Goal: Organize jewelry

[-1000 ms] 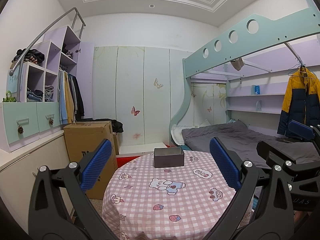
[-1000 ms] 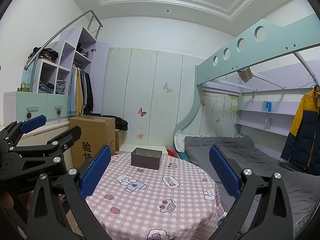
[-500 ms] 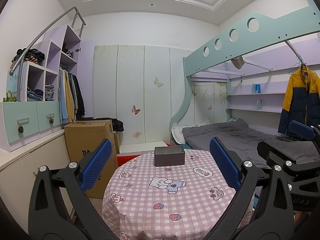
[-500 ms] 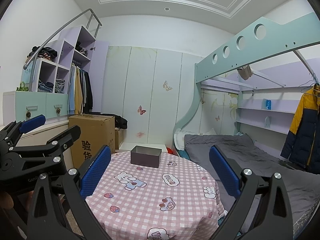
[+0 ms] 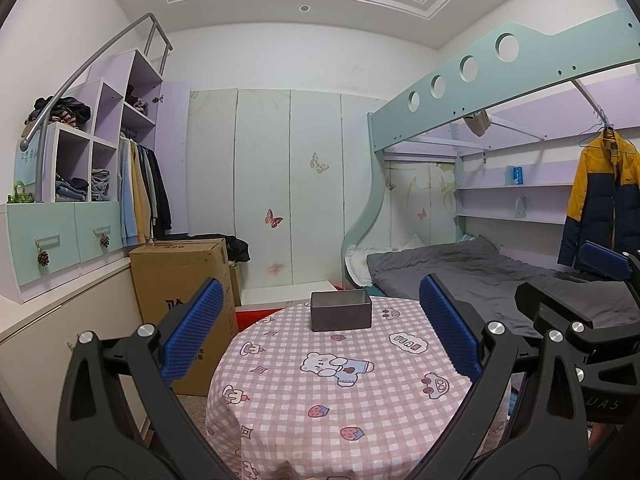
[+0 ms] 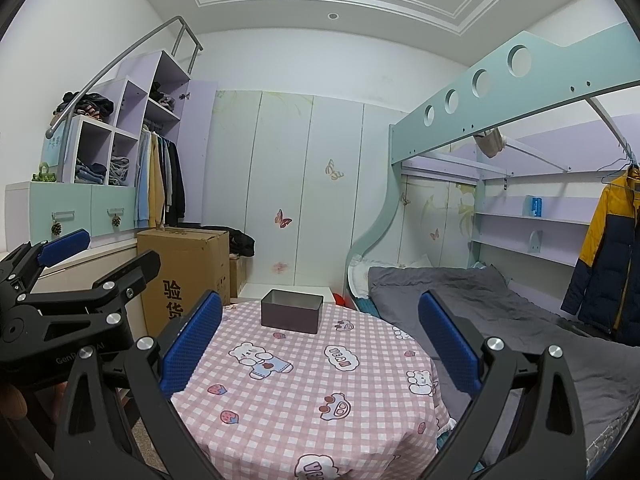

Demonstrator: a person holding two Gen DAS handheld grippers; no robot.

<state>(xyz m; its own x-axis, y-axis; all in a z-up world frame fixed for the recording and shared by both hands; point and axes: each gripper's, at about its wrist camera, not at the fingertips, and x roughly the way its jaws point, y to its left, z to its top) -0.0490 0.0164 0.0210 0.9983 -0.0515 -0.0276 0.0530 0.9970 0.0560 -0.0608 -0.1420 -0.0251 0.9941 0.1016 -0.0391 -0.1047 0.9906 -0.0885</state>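
A dark grey open box (image 5: 341,311) stands at the far side of a round table with a pink checked cartoon cloth (image 5: 352,384); it also shows in the right wrist view (image 6: 291,311). No jewelry is visible. My left gripper (image 5: 320,332) is open and empty, held above the table's near side. My right gripper (image 6: 320,336) is open and empty, level with it. Each gripper shows at the edge of the other's view, the right one (image 5: 592,304) and the left one (image 6: 68,276).
A cardboard box (image 5: 184,280) stands on the floor left of the table. A bunk bed with grey bedding (image 5: 480,272) lies to the right, with a yellow and navy jacket (image 5: 604,196) hanging. Shelves and hanging clothes (image 5: 136,188) line the left wall.
Both views have tilted slightly downward, so the box and table sit a little lower and nearer. Both grippers stay open.
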